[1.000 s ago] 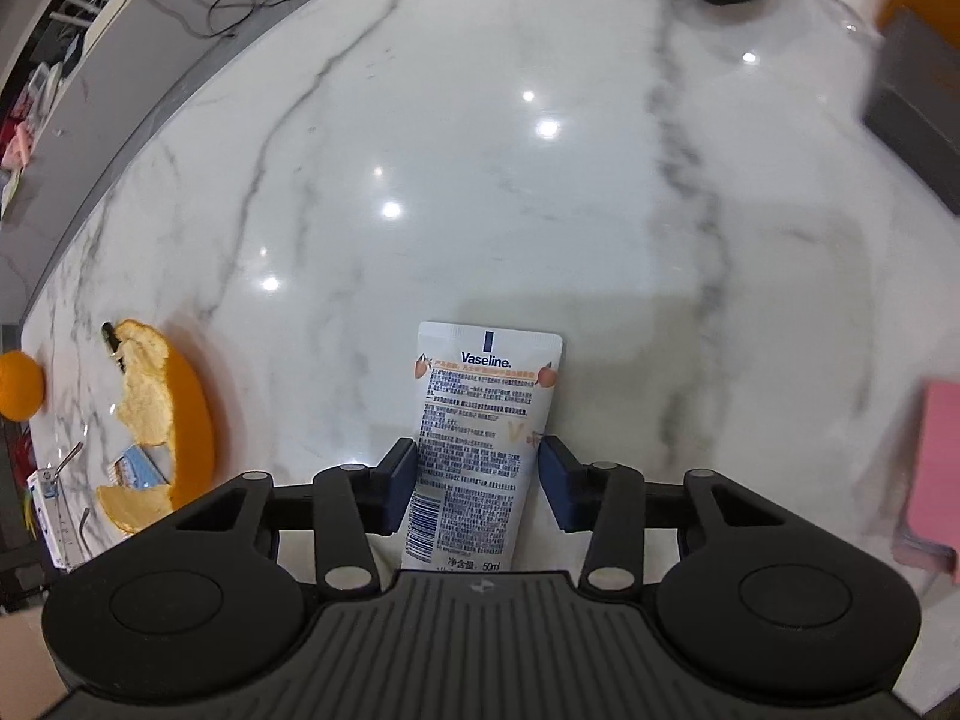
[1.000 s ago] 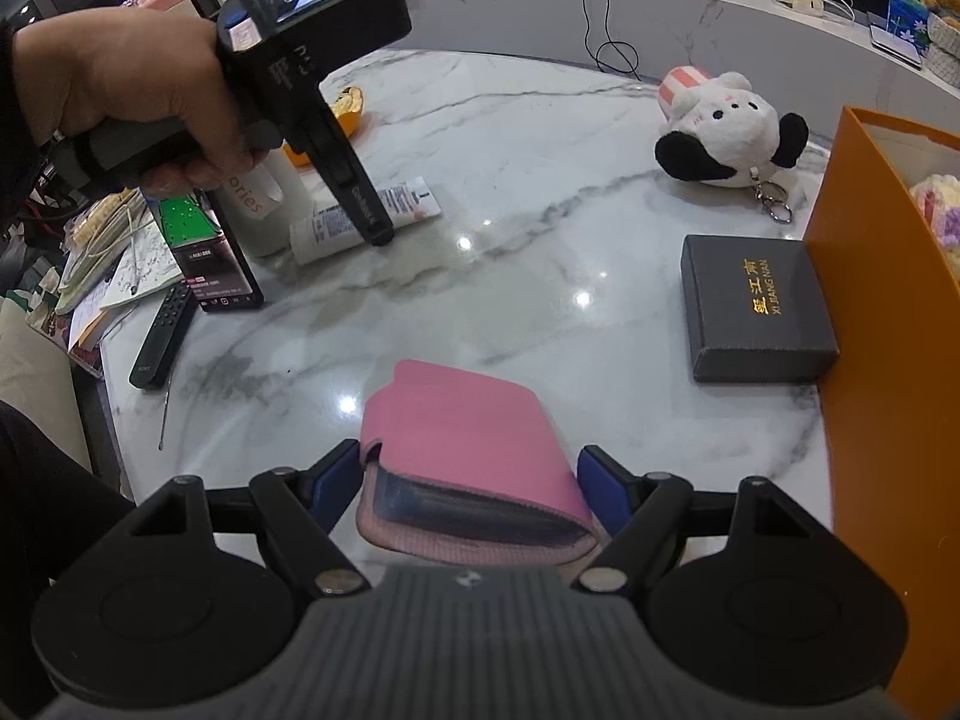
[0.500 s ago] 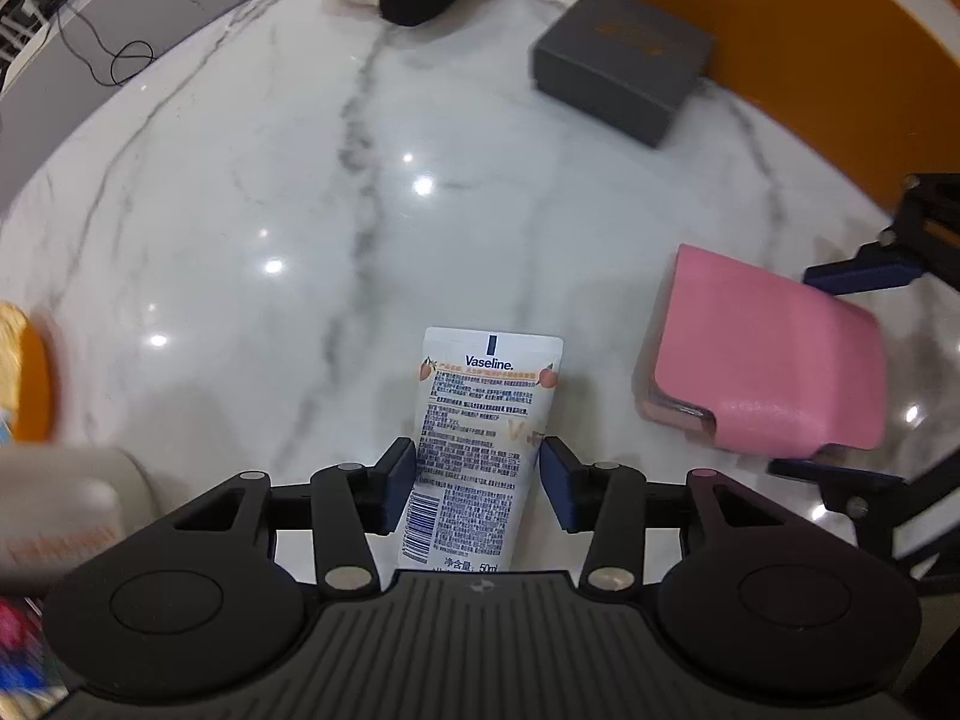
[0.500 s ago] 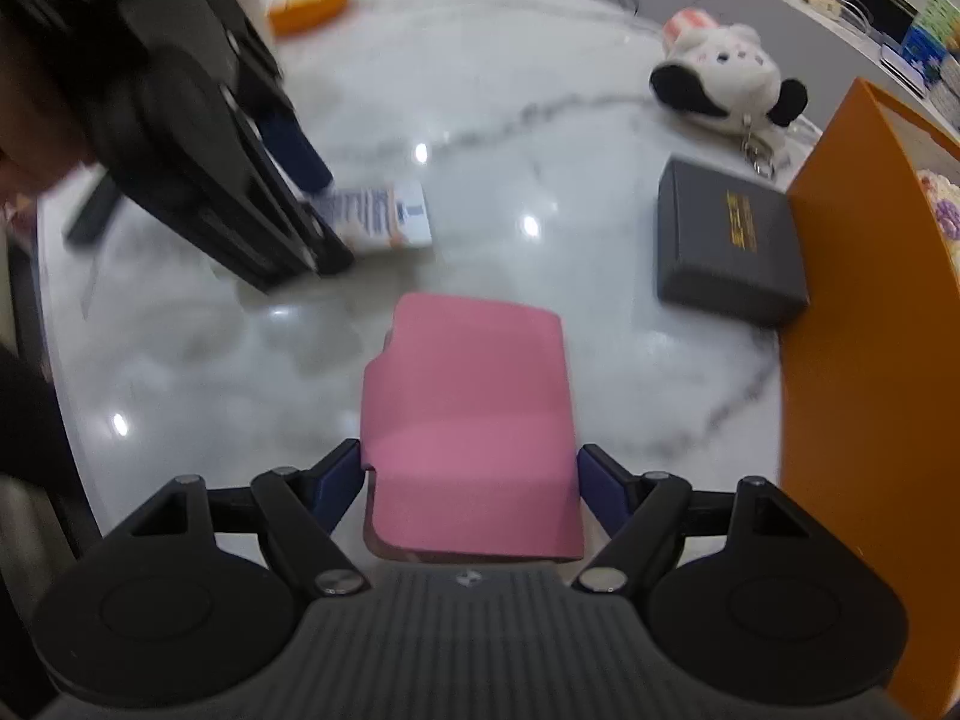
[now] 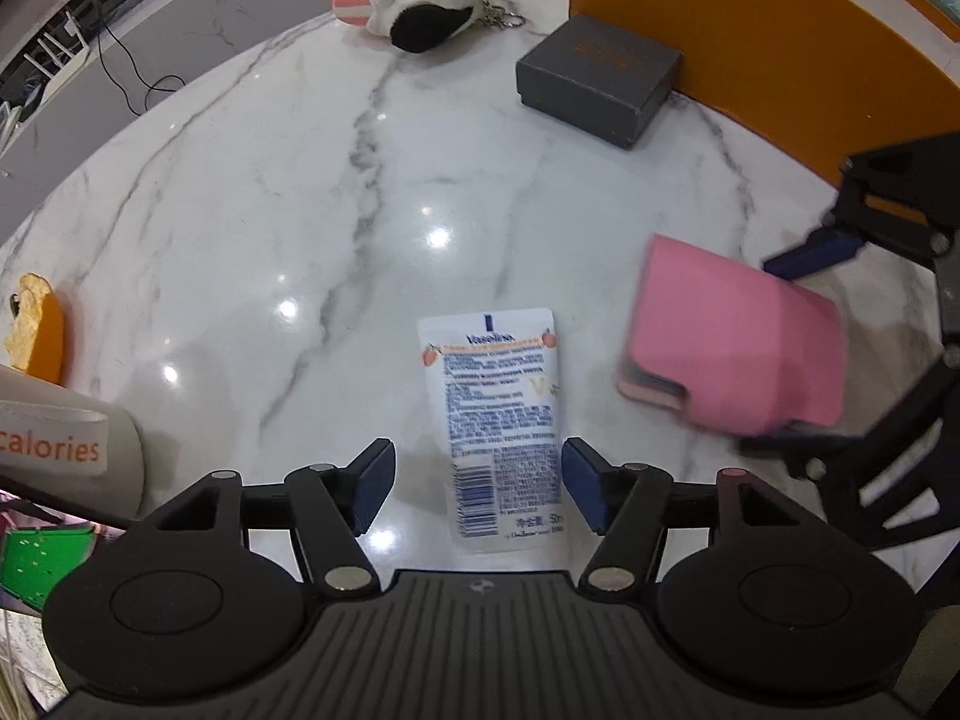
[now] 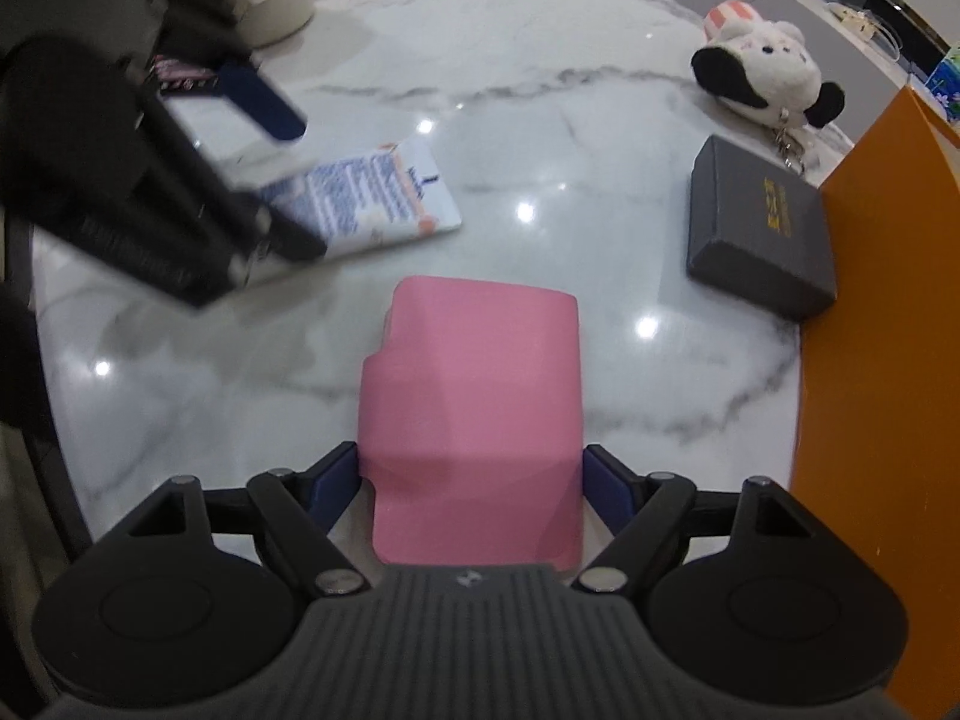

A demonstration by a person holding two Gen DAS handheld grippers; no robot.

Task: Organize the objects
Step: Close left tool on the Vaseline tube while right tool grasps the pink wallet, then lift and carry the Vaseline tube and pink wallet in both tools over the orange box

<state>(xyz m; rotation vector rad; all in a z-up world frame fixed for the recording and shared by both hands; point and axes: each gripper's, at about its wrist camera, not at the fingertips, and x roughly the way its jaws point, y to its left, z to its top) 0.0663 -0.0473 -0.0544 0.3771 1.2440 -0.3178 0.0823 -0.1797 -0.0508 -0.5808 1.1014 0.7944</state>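
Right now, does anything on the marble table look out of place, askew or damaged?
A torn orange peel lies loose at the table's left edge, scrap among the products. The Vaseline tube lies flat between the opening jaws of the left gripper. Nothing spilled.

Left gripper [image 5: 478, 480] fingers opening; right gripper [image 6: 470, 480] seemingly opening too.

"vaseline" on tube [image 5: 498, 420]; "calories" on cup [image 5: 66, 450]

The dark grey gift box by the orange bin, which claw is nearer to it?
Right. The right claw, straddling the pink wallet, sits just across a bare strip of marble from the grey box; the left claw, opening around the Vaseline tube, is farther away.
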